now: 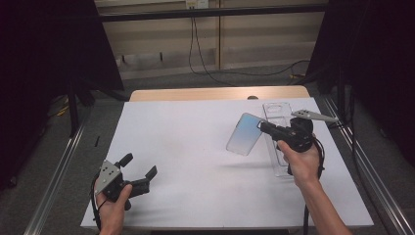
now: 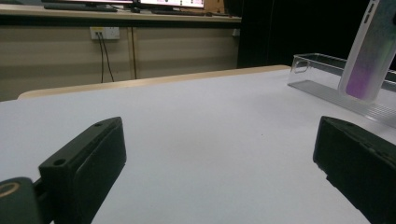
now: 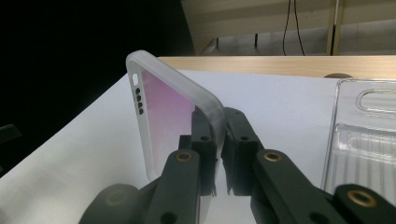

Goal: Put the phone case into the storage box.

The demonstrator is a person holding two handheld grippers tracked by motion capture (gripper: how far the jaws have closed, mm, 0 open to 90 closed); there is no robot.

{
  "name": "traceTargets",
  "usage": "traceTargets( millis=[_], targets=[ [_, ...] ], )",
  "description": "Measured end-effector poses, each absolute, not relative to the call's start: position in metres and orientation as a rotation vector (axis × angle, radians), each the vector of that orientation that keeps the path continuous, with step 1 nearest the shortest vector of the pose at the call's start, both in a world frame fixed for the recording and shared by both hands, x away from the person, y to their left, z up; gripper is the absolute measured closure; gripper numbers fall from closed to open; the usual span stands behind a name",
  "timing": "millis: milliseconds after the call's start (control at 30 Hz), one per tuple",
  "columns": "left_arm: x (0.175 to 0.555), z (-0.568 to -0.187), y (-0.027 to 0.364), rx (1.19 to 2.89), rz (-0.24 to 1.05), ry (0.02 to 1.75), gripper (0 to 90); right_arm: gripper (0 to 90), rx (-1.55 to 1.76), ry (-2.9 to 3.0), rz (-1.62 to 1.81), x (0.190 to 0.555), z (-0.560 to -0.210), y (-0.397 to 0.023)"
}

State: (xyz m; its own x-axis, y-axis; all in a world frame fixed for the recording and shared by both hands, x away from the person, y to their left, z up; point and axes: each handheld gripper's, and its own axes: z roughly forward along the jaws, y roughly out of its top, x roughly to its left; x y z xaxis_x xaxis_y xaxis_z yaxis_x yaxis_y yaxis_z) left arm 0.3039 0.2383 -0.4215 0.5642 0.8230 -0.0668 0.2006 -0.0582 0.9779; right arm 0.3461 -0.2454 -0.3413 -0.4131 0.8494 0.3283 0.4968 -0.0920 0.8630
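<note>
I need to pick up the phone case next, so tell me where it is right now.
In the high view the phone case is on the table's right side, held clear of the white surface in the right tool, just left of the clear plastic tray.

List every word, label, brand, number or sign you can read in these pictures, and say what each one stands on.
No readable text in any view.
The phone case held in the right gripper bears no print.
The clear plastic tray has moulded shapes only, no letters.
The monitors at the top of the left gripper view show content too small and blurred to read.
The wall socket plate carries no legible marking.
</note>
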Motion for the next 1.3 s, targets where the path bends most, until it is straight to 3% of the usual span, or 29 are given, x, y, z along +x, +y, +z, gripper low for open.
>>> traceTargets(
  millis=[467,1300],
  targets=[
    [0.301,-0.423,0.237,1.573,0.654,0.843,3.7,84.2,1.411,1.855,1.483,0.350,-0.325,-0.253],
    [0.296,-0.421,0.231,1.595,0.633,0.829,3.9,84.2,1.379,1.722,1.380,0.366,-0.276,-0.303]
  ],
)
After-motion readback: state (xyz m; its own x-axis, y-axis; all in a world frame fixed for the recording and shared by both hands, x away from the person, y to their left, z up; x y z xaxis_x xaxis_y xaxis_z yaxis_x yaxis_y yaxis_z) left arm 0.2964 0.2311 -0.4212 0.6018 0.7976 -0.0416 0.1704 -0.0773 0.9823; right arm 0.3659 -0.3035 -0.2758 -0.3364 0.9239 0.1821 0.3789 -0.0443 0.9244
